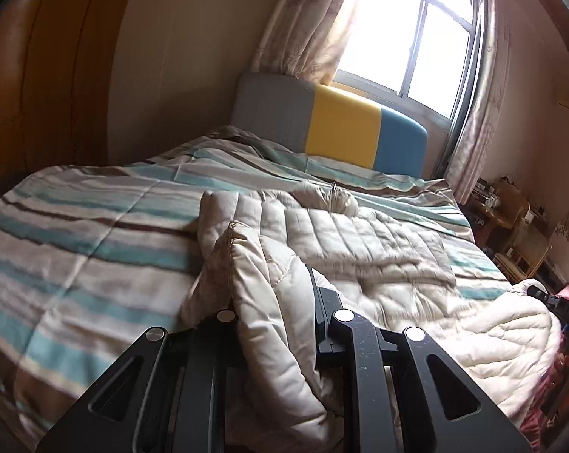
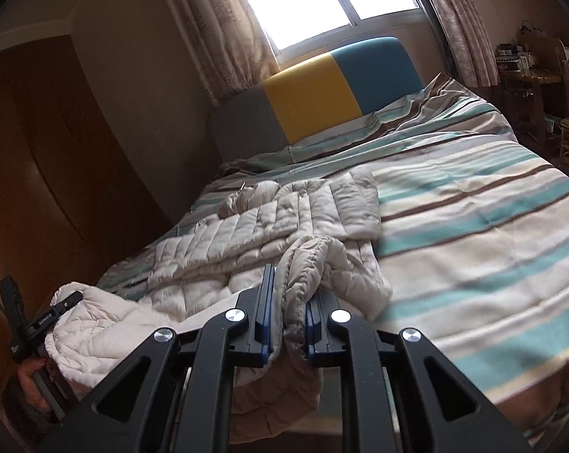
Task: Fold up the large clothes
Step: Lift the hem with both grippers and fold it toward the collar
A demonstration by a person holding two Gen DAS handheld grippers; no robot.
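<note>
A cream quilted puffer coat [image 1: 363, 241] lies spread on the striped bed, collar toward the headboard. It also shows in the right wrist view [image 2: 269, 219]. My left gripper [image 1: 273, 294] is shut on a bunched fold of the coat's hem, which drapes over and hides the left finger. My right gripper [image 2: 290, 298] is shut on another gathered fold of the hem near the bed's foot. The left gripper also shows at the left edge of the right wrist view [image 2: 63, 302], and the right one at the right edge of the left wrist view [image 1: 545, 294].
The bed carries a striped teal, brown and white duvet [image 2: 473, 207] with a grey, yellow and blue headboard [image 1: 341, 128] under a bright window. A wooden wardrobe [image 2: 31, 173] stands along one side. Chairs and a cluttered table [image 1: 511, 219] stand on the other.
</note>
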